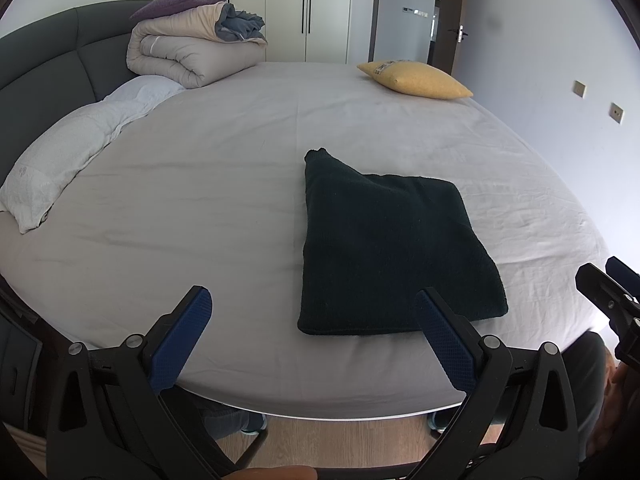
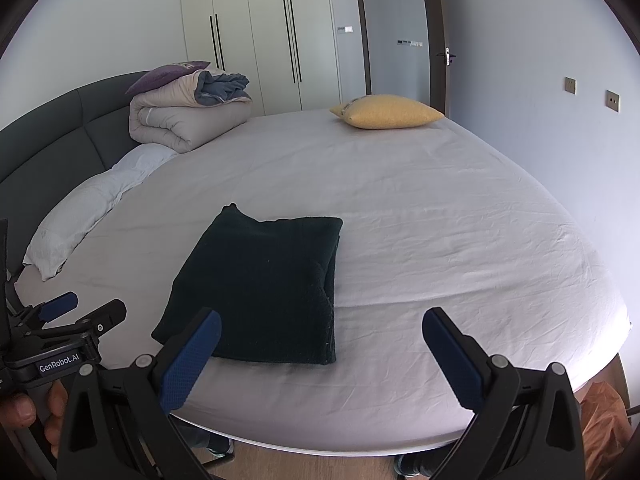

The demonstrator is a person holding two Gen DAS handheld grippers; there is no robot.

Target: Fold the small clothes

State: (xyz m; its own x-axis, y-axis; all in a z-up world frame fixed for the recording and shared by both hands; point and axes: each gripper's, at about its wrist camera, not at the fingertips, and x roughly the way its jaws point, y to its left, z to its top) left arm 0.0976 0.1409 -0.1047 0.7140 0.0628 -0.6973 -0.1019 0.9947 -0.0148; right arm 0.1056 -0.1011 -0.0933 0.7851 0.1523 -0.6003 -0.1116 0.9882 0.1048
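A dark green knitted garment lies folded into a thick rectangle on the grey bed sheet, near the bed's front edge. One corner of it pokes up at the far left. My left gripper hovers open just before the garment's near left corner, holding nothing. In the right wrist view the same garment sits left of centre. My right gripper is open and empty, near the garment's near right corner. Each gripper shows at the edge of the other's view: the left gripper and the right gripper.
A rolled beige duvet with a purple cushion on top lies at the headboard. White pillows line the left side. A yellow cushion rests at the far right. Wardrobes and a door stand behind. A hand holds the left gripper.
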